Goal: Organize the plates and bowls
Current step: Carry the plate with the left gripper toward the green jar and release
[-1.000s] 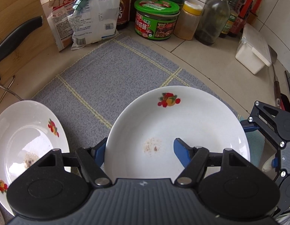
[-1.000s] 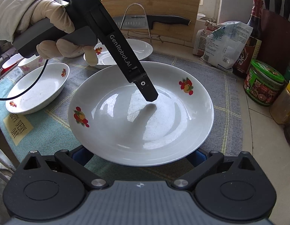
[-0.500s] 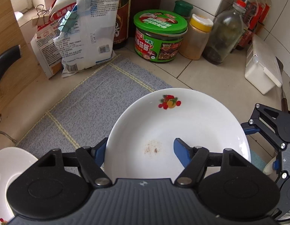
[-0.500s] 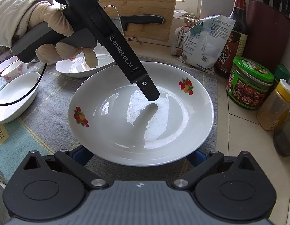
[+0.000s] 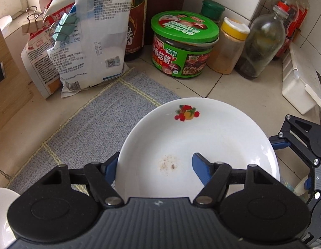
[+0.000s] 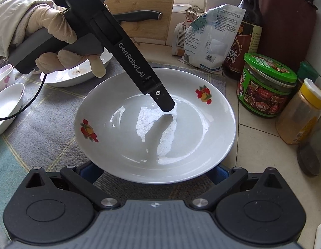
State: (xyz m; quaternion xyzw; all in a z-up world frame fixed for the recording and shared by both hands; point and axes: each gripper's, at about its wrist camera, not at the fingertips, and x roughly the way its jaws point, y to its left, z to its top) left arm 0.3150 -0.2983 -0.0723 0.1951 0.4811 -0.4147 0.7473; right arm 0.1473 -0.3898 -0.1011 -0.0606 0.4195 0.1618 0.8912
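Observation:
A white deep plate (image 5: 202, 137) with red fruit decals and a brown smear hangs over the right end of the grey mat (image 5: 87, 128). My left gripper (image 5: 156, 159) is shut on its rim, one blue finger (image 5: 202, 170) inside the bowl and the other outside the wall. In the right wrist view the same plate (image 6: 139, 145) is seen with the left gripper's inner finger (image 6: 162, 99) pressing its floor, held by a gloved hand (image 6: 52, 31). My right gripper (image 6: 153, 172) has its jaws spread wide under the near rim; their tips are hidden.
Close behind the plate stand a green-lidded jar (image 5: 183, 47), a yellow-capped jar (image 5: 229, 47), a glass bottle (image 5: 262, 41), a white box (image 5: 299, 83) and clipped bags (image 5: 87, 41). Another plate (image 6: 77, 76) and bowls (image 6: 6, 103) sit at the left.
Both grippers and the plate between them have shifted right across the mat toward the jars and bags. The second plate at the left has nearly left the left wrist view.

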